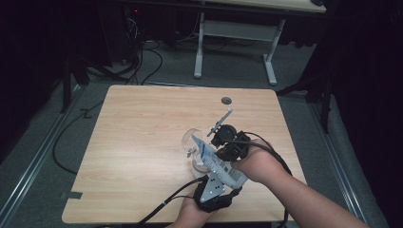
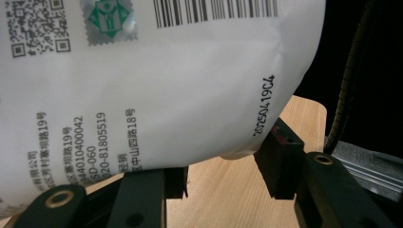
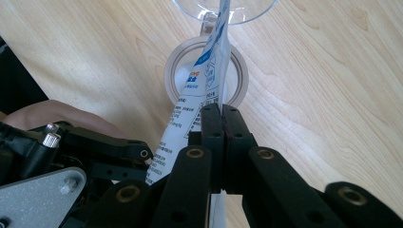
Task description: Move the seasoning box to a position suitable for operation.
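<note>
Two grippers are working one white plastic pouch printed with blue and black text (image 1: 216, 164) above a clear stemmed glass (image 1: 192, 142) on the light wooden table (image 1: 142, 142).

Left side: the left gripper (image 1: 223, 183), near the table's front edge, is taking the pouch's bottom end. In the left gripper view the pouch (image 2: 157, 80), barcode side toward the camera, is sitting between the two black jaws, which are standing partly apart around its bulging lower end. Whether the pads are actually pressing on it I cannot tell; the contact points are hidden behind the film.

Right side: the right gripper (image 1: 223, 148) is clenching the pouch farther up. In the right gripper view its jaws are pinched flat together on the pouch's edge (image 3: 209, 80), and the top of the pouch is pointing toward the glass bowl (image 3: 223, 9), with the round foot of the glass (image 3: 173, 66) directly beneath.

Step in hand, as I judge it: tipping the pouch toward the glass, mouth lowest. Whether the top is already torn open is not visible.

Next move probably calls for raising the bottom end with the left gripper while the right is keeping the mouth over the rim. The stemmed glass looks easy to knock over.
</note>
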Action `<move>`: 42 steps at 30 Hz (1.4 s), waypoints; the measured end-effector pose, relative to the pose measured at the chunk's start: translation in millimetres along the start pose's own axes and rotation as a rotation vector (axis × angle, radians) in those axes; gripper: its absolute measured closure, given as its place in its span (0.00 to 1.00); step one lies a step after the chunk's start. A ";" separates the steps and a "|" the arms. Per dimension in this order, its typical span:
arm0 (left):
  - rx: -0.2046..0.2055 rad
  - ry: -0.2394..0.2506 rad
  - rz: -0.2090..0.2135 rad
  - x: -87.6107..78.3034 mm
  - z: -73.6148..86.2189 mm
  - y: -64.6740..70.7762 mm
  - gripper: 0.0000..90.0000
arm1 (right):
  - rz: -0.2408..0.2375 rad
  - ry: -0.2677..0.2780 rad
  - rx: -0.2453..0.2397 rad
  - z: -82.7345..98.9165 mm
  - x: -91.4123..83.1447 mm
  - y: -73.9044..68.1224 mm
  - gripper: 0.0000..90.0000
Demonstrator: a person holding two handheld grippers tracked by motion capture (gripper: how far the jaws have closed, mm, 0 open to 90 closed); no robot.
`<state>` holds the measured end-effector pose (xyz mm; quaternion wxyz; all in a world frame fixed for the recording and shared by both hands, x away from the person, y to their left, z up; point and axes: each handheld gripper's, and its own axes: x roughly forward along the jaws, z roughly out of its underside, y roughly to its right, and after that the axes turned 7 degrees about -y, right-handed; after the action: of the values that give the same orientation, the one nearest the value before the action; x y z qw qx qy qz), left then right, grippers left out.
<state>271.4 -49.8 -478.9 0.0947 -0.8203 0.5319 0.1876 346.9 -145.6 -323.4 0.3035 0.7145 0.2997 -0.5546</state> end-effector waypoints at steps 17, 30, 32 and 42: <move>-0.006 0.009 0.004 -0.3 -0.8 -0.3 0.65 | 0.004 -0.003 -0.003 -1.4 -0.2 -0.5 1.00; -0.010 0.013 0.004 -0.6 -1.0 -0.6 0.65 | 0.011 -0.006 -0.003 -2.3 -1.2 -1.2 1.00; -0.011 0.012 0.005 -0.7 -1.2 -0.8 0.65 | 0.010 -0.004 -0.006 -2.6 -1.0 -1.2 1.00; -0.014 0.015 0.009 -0.7 -1.6 -0.8 0.65 | 0.012 -0.002 -0.011 -3.0 -0.6 -1.6 1.00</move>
<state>272.2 -49.5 -477.2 0.0842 -0.8201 0.5348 0.1856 347.4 -142.3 -322.4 0.3113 0.7140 0.2981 -0.5517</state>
